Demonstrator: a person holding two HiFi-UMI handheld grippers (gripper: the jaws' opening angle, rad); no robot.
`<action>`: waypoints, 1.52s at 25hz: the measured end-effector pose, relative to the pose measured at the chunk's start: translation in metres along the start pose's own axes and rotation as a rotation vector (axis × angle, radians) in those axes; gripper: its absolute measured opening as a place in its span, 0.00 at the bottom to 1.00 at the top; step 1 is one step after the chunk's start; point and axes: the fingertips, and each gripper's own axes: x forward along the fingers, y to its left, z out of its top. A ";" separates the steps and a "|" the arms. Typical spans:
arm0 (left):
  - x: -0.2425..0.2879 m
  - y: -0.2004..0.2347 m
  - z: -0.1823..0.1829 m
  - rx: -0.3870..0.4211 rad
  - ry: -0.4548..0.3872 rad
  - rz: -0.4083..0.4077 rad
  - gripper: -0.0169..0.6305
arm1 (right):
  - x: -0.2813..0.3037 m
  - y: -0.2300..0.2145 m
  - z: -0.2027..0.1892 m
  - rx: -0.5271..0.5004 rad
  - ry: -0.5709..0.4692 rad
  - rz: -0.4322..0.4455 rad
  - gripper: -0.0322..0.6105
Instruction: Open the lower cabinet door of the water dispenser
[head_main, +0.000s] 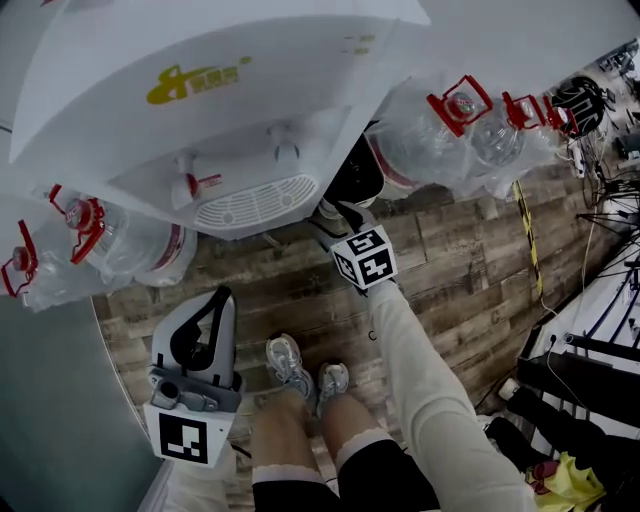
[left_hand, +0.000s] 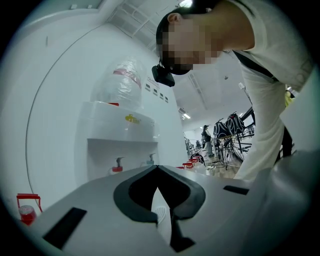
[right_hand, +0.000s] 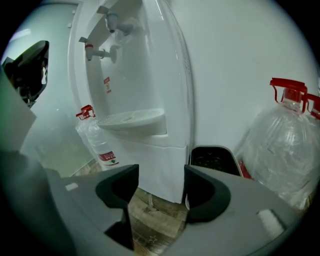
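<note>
Ahead of right hand-held gripper (right_hand: 160, 173), lower cabinet door (right_hand: 150, 159)

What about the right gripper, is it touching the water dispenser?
Apart: right gripper view shows wooden floor between the open right gripper and the water dispenser.

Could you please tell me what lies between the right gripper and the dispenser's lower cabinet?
Only bare floor, seen past the open jaws in the right gripper view; the cabinet stands beyond.

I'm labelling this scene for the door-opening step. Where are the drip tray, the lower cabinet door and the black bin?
drip tray (right_hand: 132, 119): right gripper view, its grille top.
lower cabinet door (right_hand: 160, 167): right gripper view, its white front panel.
black bin (right_hand: 212, 153): right gripper view, dark inside under the rim.
</note>
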 end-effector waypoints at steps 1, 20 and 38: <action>0.000 0.002 -0.003 0.003 0.001 -0.001 0.03 | 0.005 -0.003 -0.001 -0.001 0.004 -0.002 0.49; 0.003 0.018 -0.032 -0.003 -0.003 0.022 0.03 | 0.049 -0.014 0.010 0.069 0.008 0.044 0.53; 0.003 0.020 -0.035 -0.031 0.007 0.041 0.03 | 0.033 -0.003 -0.004 0.114 -0.013 -0.005 0.51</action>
